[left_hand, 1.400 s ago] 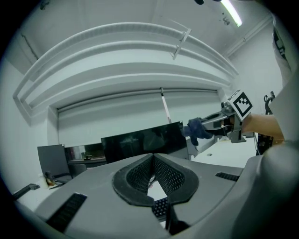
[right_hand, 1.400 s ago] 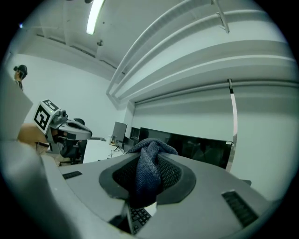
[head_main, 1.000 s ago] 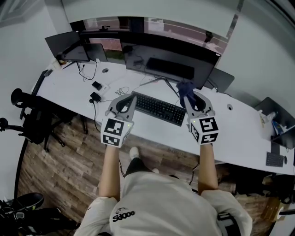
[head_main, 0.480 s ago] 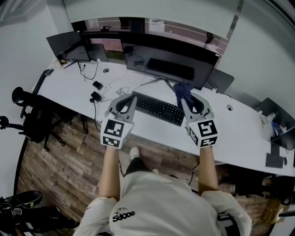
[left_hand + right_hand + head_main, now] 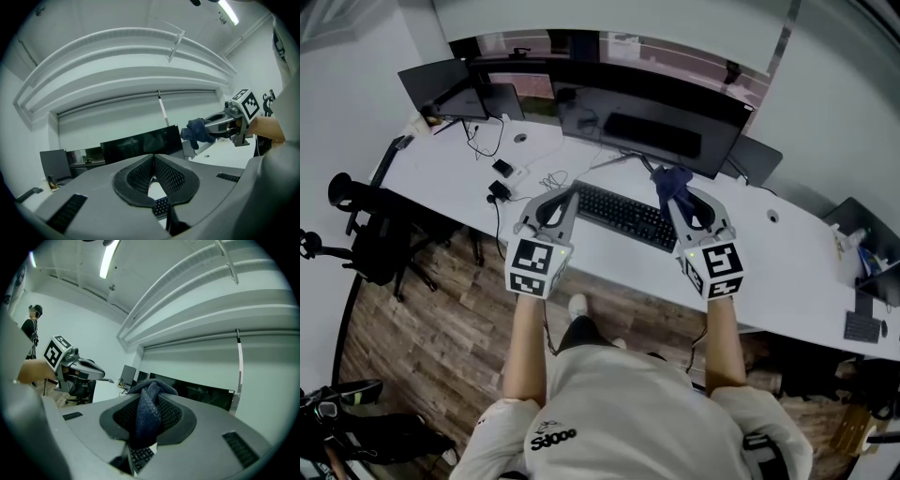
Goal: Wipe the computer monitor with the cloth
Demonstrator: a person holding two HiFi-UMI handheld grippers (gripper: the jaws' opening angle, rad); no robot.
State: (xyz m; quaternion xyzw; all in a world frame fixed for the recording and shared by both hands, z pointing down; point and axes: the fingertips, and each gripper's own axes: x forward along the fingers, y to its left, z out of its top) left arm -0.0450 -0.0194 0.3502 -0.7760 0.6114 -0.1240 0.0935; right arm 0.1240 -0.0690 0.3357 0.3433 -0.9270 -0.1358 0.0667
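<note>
Left gripper (image 5: 565,199): jaws together at the tips, nothing between them. Only the keyboard (image 5: 623,217) shows through the gap behind the tips. It hangs over the near edge of the white desk (image 5: 787,253), with the keyboard's left end just ahead of it.

Computer monitor (image 5: 647,131): beyond the keyboard, ahead of both grippers and above them. The screen is dark and faces the person. Its long axis runs side to side, across the line of either gripper's reach.

Right gripper (image 5: 673,195): clamped on a dark blue cloth (image 5: 670,178), which bunches out past the tips. This gripper is the nearer one to the screen. The cloth sits just short of the lower edge, toward the screen's right half.

Judgement: the wipe has not begun. The next move is forward and up from the right gripper, then sideways along the long axis.

Hard to tell: whether the cloth touches the bezel. In the right gripper view the cloth covers the jaw tips. No dust or smears can be made out on the dark glass.
</note>
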